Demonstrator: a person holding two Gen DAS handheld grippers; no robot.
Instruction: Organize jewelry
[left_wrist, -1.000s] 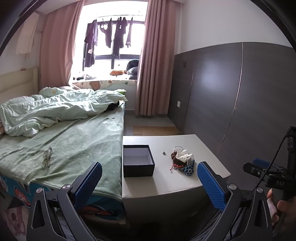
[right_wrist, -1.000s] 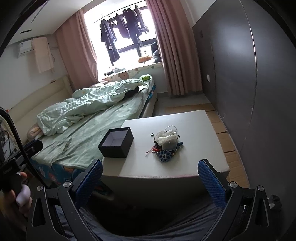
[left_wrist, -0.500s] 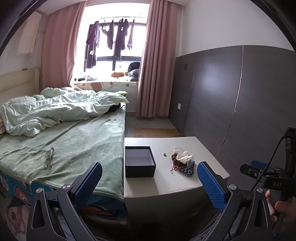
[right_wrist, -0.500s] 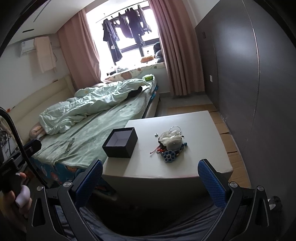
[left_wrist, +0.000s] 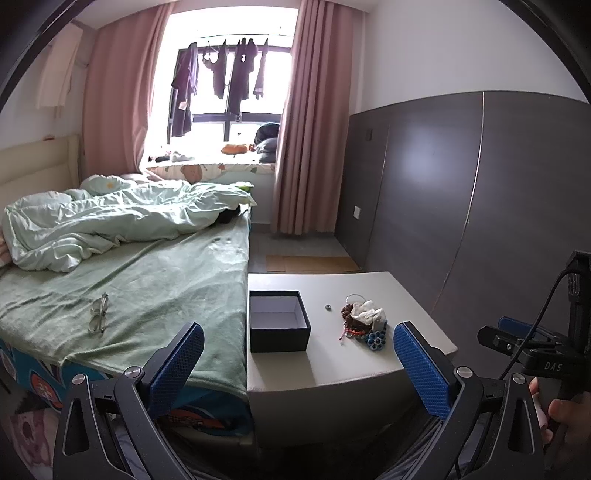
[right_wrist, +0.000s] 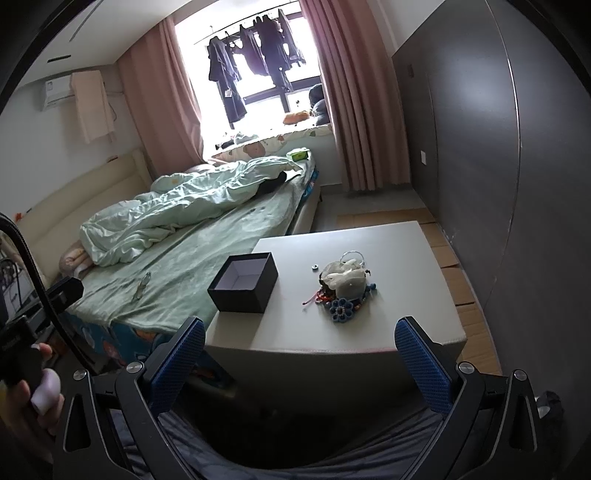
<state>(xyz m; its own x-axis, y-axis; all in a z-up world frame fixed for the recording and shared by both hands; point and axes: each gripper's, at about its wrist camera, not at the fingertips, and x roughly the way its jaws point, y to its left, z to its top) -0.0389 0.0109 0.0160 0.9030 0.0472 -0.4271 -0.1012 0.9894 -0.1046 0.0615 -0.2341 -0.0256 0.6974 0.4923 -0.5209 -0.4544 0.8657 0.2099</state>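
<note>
An open black box (left_wrist: 277, 320) with a pale inside stands on the left part of a white table (left_wrist: 332, 369). A pile of jewelry (left_wrist: 364, 320) with beads, a white piece and a blue flower lies to its right, and a small ring (left_wrist: 327, 306) sits between them. The box (right_wrist: 243, 281), the pile (right_wrist: 343, 288), the ring (right_wrist: 315, 267) and the table (right_wrist: 406, 266) also show in the right wrist view. My left gripper (left_wrist: 295, 363) is open and empty, short of the table's near edge. My right gripper (right_wrist: 300, 360) is open and empty, also short of the table.
A bed with a green cover (left_wrist: 147, 280) touches the table's left side, with a pair of glasses (left_wrist: 98, 313) on it. A dark panelled wall (left_wrist: 498, 206) runs along the right. Cardboard sheets (right_wrist: 454, 266) lie on the floor by the wall.
Both grippers have drawn back and up a little, so the table looks slightly farther and lower in both views. Both stay open and empty.
</note>
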